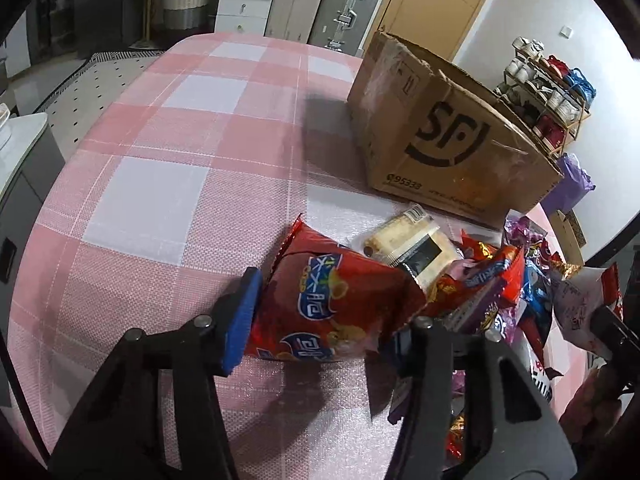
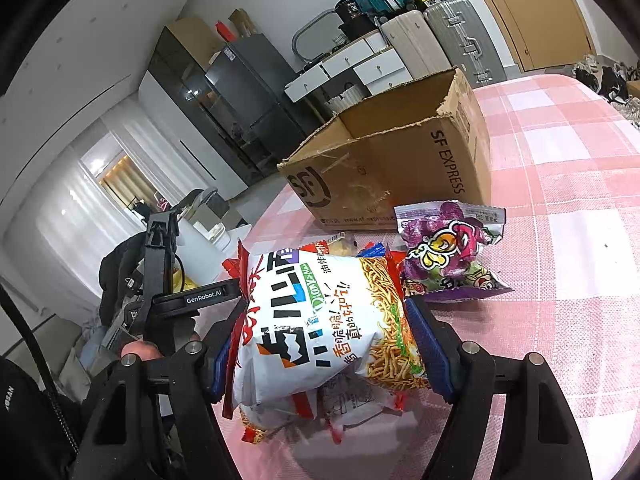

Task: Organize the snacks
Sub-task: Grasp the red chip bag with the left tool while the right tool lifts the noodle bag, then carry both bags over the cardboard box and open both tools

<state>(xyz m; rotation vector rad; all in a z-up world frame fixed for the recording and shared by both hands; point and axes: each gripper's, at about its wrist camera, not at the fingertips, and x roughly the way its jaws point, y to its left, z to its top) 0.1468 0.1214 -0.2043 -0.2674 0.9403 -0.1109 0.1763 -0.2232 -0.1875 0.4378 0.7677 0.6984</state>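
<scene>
Pink-checked table (image 1: 168, 128) carries an open cardboard box (image 1: 452, 140); suitcases (image 1: 344, 4) and drawers (image 1: 244, 0) stand behind. Left gripper (image 1: 320, 320) fingers clamp a red snack bag (image 1: 332, 304). Right gripper (image 2: 328, 348) fingers clamp a white noodle bag (image 2: 320, 320).

we're over the bench (image 1: 168, 168), covered in a pink and white check cloth. an open cardboard box (image 1: 448, 136) sits on it towards the far side. just in front of the box lies a heap of snack packets (image 1: 488, 280), a purple packet (image 2: 448, 248) among them.
</scene>
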